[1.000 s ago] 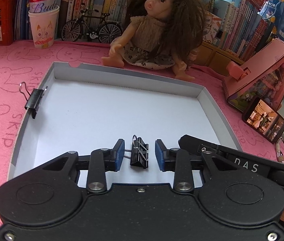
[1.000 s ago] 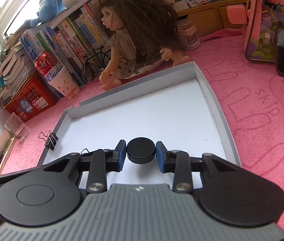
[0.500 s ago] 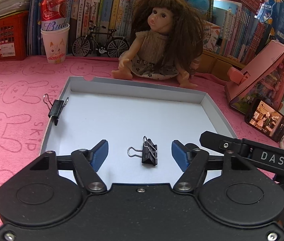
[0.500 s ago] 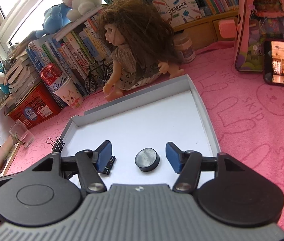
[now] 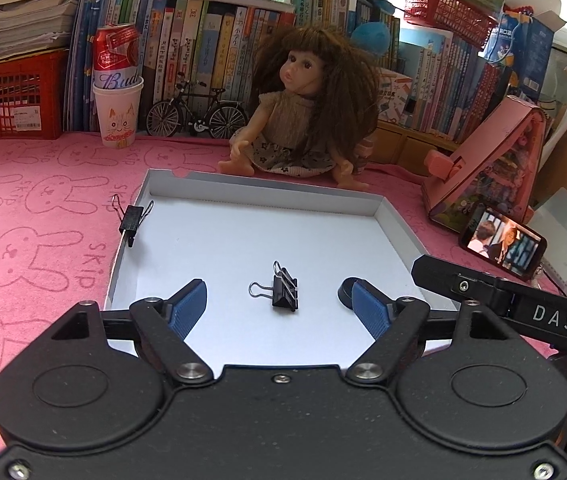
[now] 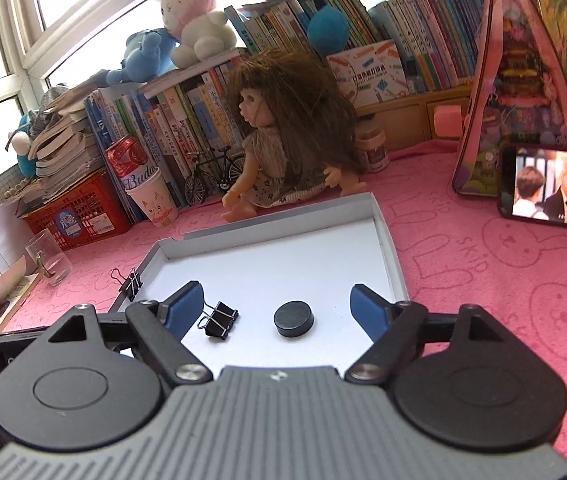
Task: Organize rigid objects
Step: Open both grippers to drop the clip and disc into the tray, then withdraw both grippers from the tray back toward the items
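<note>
A shallow white box lid [image 5: 243, 236] lies on the pink cloth; it also shows in the right wrist view [image 6: 283, 264]. A black binder clip [image 5: 283, 292] lies inside it, also seen in the right wrist view [image 6: 219, 320]. A black round puck [image 6: 294, 318] lies to its right, partly hidden behind a fingertip in the left wrist view [image 5: 345, 292]. A second binder clip [image 5: 131, 218] is clipped on the lid's left wall, also in the right wrist view [image 6: 131, 284]. My left gripper [image 5: 281, 308] is open, just behind the loose clip. My right gripper [image 6: 279, 312] is open behind the puck.
A doll [image 5: 303, 120] sits behind the lid. A paper cup with a can [image 5: 117, 108], a toy bicycle [image 5: 197, 116] and a red basket [image 5: 11, 96] stand at the back left. A phone [image 5: 501, 242] and pink toy house [image 5: 491, 164] stand on the right. A glass [image 6: 49, 256] stands far left.
Both grippers opened wide, letting go of the binder clip and the puck, and drew back and up. Clip and puck now lie free in the lid.
</note>
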